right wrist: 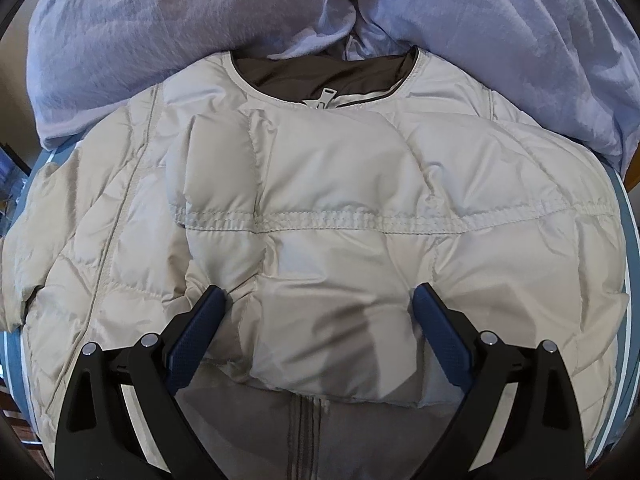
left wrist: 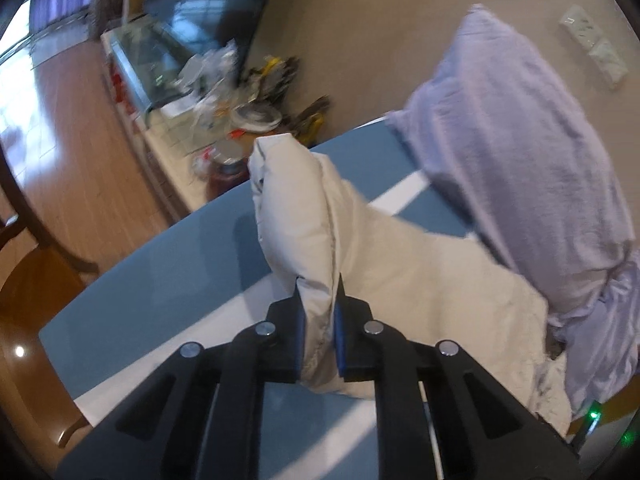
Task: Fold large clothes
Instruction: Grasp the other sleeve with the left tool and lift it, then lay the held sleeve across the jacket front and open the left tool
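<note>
Blue table (left wrist: 168, 272); puffy cream jacket (right wrist: 320, 200), sleeve folded across.

The left tool (left wrist: 319, 300) is clamped on a jacket sleeve (left wrist: 296, 208); the right tool (right wrist: 318, 300) is spread wide.

The left wrist camera sits low behind the left tool (left wrist: 319, 284) and looks along it across the blue desk (left wrist: 168, 264) towards the far wall, tilted so the room leans. It is close to the cream jacket (left wrist: 400, 264), a fold of which fills the near middle, with the lilac garment (left wrist: 532, 152) rising on the right and a cluttered counter (left wrist: 168, 128) well beyond on the left.

The right wrist camera hangs above the desk (right wrist: 622, 208) and faces almost straight down behind the right tool (right wrist: 318, 292), very near, so the cream jacket (right wrist: 320, 184) fills nearly the whole view.

Both views share the jacket, the lilac garment (right wrist: 160, 20) at its far side, and the desk's blue surface.
</note>
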A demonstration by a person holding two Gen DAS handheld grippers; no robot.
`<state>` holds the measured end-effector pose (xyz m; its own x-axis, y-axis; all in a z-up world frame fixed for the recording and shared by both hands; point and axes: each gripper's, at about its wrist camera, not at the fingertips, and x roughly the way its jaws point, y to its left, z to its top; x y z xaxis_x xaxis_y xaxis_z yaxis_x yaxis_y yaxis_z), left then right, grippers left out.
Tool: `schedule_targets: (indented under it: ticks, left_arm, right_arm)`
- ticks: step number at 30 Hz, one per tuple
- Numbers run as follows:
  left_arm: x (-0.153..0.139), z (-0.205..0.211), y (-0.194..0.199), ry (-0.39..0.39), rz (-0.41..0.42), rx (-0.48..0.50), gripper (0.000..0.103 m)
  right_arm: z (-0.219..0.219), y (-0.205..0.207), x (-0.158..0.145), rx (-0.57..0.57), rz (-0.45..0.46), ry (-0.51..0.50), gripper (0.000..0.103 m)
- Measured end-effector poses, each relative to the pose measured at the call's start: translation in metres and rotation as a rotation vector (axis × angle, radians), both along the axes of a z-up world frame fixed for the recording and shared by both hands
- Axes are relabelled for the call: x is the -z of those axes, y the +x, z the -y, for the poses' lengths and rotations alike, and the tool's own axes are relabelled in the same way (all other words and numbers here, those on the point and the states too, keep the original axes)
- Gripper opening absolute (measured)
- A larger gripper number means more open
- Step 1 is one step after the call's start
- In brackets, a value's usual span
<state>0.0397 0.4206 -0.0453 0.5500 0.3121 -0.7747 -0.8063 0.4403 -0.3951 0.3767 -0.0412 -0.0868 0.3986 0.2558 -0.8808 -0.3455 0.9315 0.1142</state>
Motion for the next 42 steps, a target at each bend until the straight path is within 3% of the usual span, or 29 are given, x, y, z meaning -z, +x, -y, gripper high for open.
schedule_targets:
  ticks: [9,22,30,42]
  left_arm:
    - [-0.079,0.066,0.077,0.081,0.138,0.214,0.012]
    - [-0.120,0.210,0.200,0.105,0.239,0.578,0.012]
    - [-0.099,0.285,0.249,0.068,0.203,0.742,0.012]
    - [-0.011,0.351,0.291,0.018,-0.046,0.860,0.014]
  right_arm:
    - [0.025,-0.020,-0.019,-0.038,0.033,0.038,0.097]
    - [0.097,-0.016,-0.028,0.013,0.089,0.028,0.097]
    - [0.138,-0.013,-0.026,0.082,0.095,0.032,0.097]
    - [0.169,-0.015,-0.014,0.149,0.068,0.031,0.097]
